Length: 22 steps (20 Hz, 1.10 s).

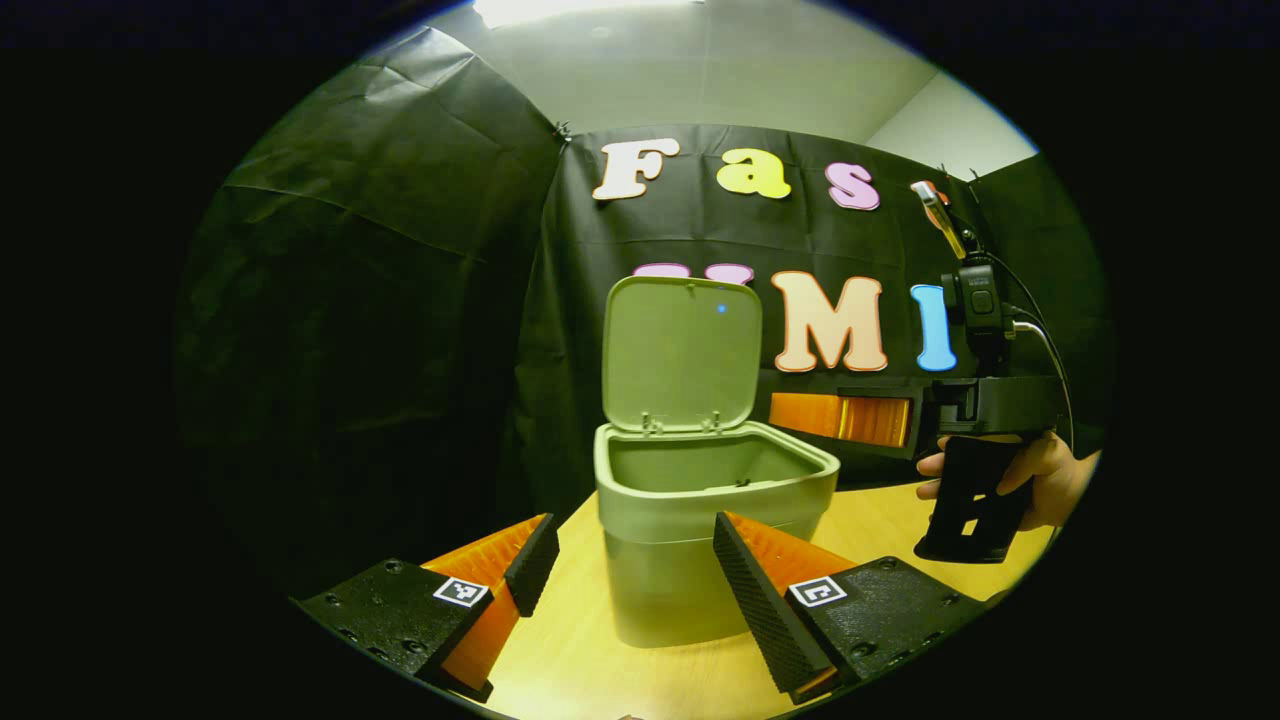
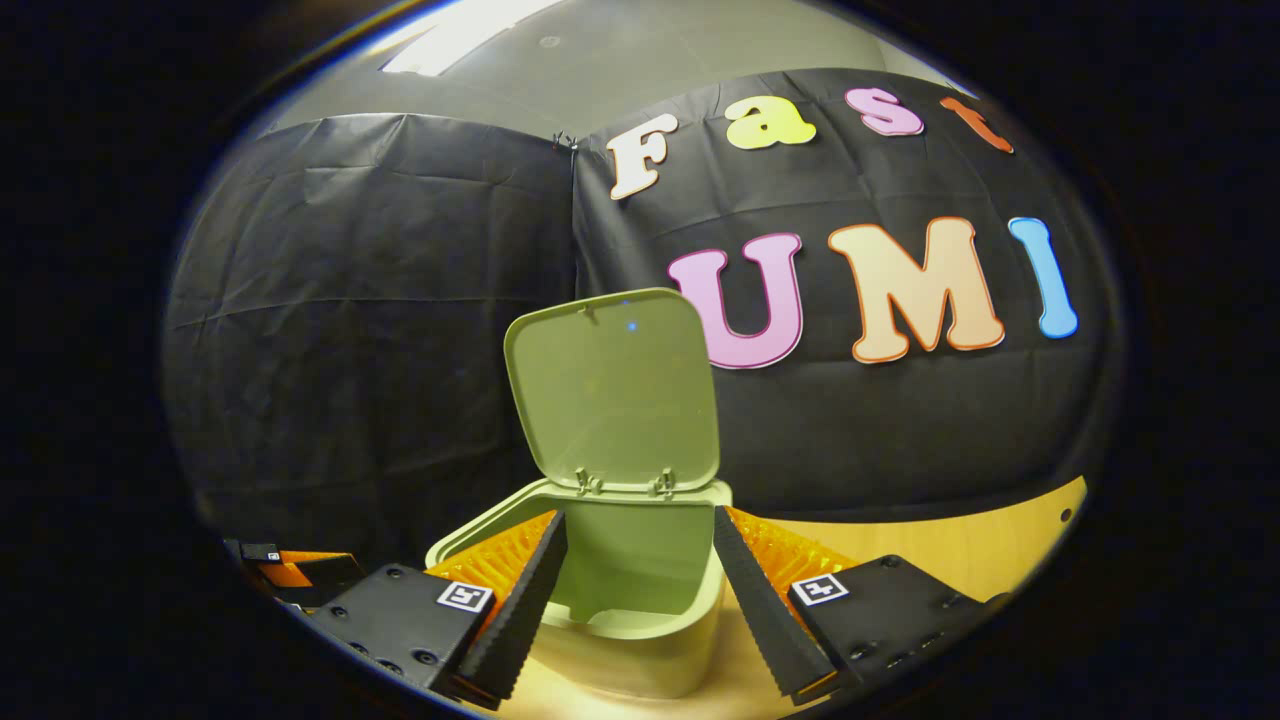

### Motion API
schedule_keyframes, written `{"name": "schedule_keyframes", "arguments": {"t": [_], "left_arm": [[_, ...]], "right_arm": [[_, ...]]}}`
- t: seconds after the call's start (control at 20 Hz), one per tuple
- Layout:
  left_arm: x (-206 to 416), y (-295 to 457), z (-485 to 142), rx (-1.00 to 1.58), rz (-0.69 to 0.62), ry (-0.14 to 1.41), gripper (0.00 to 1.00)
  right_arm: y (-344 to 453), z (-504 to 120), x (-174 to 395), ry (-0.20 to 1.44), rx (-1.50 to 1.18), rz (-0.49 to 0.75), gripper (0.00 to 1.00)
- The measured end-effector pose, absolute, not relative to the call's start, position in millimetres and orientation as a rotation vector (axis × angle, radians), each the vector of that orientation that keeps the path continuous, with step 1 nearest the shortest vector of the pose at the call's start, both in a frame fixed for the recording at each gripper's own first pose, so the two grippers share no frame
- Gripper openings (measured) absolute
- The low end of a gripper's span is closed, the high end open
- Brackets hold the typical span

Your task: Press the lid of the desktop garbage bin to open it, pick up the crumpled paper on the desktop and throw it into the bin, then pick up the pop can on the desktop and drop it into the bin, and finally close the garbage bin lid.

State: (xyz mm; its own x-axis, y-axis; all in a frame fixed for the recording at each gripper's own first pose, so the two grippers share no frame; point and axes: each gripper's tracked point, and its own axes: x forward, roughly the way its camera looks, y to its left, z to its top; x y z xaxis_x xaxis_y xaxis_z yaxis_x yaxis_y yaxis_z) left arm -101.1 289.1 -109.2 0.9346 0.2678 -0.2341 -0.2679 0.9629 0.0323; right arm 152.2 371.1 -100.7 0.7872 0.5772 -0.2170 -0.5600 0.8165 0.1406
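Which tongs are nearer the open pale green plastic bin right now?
Right. The right tongs hang open at the pale green plastic bin's rim, fingers spanning its mouth below the raised lid. The left tongs sit open farther back on the table side, facing the bin's front.

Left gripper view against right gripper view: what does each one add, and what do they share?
Left gripper view adds the person's hand holding the right gripper beside the bin, above the desktop. Right gripper view adds part of the left gripper low beside the bin, and looks down into the bin from nearer its rim. Both share the green bin with its lid standing open and upright, and each view's own fingers spread apart with nothing between them.
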Motion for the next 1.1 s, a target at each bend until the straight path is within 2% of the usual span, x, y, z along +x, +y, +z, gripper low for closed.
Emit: {"name": "schedule_keyframes", "arguments": {"t": [0.25, 0.5, 0.8, 1.1], "left_arm": [[-67.1, 229.4, -113.1, -0.026, 0.163, 0.234, 0.93], [-40.5, 153.4, -125.0, -0.063, 0.021, 0.254, 0.92], [-27.1, 55.6, -171.2, -0.131, -0.197, 0.375, 0.93], [-31.8, 11.5, -236.0, -0.077, -0.230, 0.472, 0.92]], "right_arm": [[290.2, -87.4, 160.9, 0.184, -0.016, 0.502, 0.94], [196.9, -86.6, 165.3, 0.189, -0.039, 0.382, 0.94], [87.1, -94.5, 161.6, 0.224, -0.042, 0.227, 0.95], [1.1, -118.9, 140.6, 0.291, -0.056, 0.114, 0.96]]}}
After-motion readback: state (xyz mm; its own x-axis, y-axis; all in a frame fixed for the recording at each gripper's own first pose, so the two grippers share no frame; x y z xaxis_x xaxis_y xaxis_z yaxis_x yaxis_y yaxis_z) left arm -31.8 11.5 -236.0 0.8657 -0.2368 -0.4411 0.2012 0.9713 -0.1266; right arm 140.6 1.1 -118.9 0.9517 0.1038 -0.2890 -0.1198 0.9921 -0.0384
